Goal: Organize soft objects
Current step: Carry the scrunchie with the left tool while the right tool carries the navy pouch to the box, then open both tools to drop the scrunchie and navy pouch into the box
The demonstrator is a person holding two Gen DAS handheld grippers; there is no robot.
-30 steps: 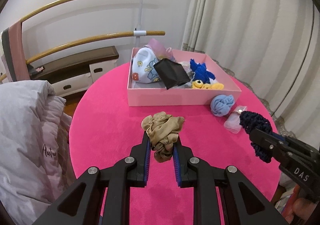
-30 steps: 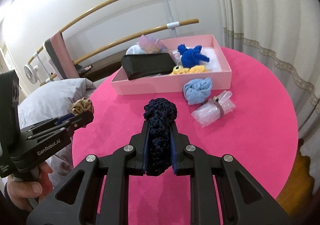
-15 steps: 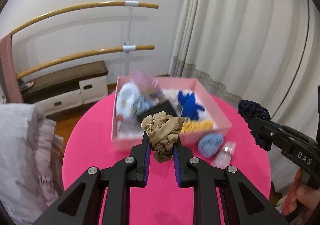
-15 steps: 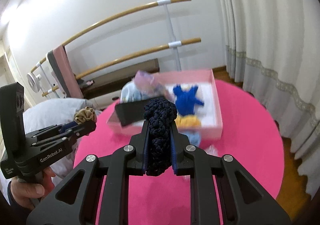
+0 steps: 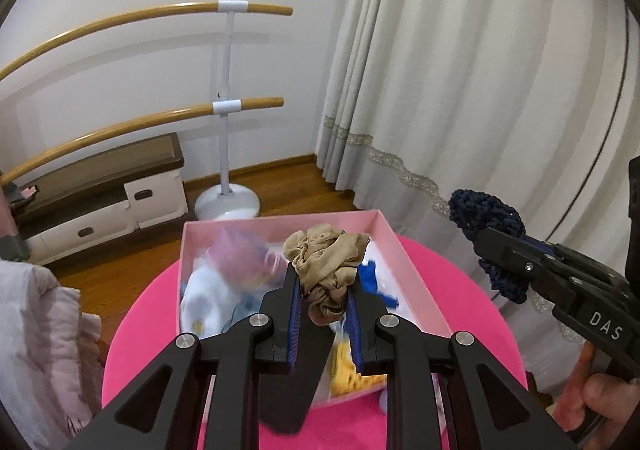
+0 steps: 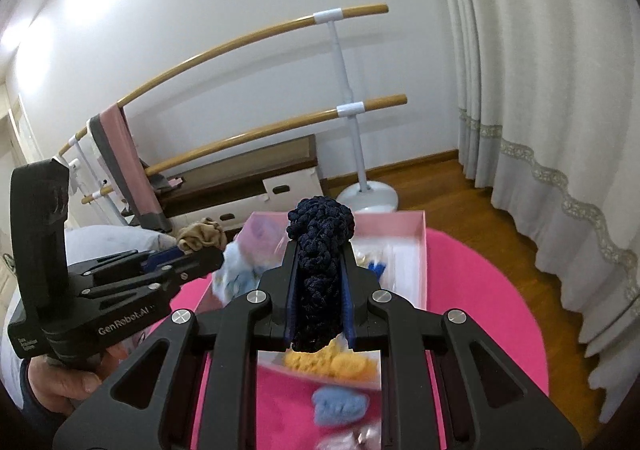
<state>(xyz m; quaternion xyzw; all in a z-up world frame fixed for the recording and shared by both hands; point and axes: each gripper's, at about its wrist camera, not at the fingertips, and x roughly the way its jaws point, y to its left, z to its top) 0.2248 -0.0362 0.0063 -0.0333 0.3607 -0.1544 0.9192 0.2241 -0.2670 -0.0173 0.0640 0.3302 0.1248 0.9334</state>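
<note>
A: How many scrunchies are up in the air?

B: Two. The left gripper [image 5: 323,300] squeezes one crinkly tan scrunchie [image 5: 326,264]. The right gripper [image 6: 319,292] squeezes one bumpy navy knitted scrunchie [image 6: 320,250], at 3 o'clock from the tan one.

A: Where are they?

B: Both hang over the one pink box [image 5: 412,282] on the pink round table [image 6: 480,302]. A second ago they were back over the table, with the box at 12 o'clock.

A crumpled tan fabric scrunchie [image 5: 325,264] and a dark navy crocheted scrunchie [image 6: 320,274] hang pinched above the open pink rectangular box [image 5: 404,250].
</note>
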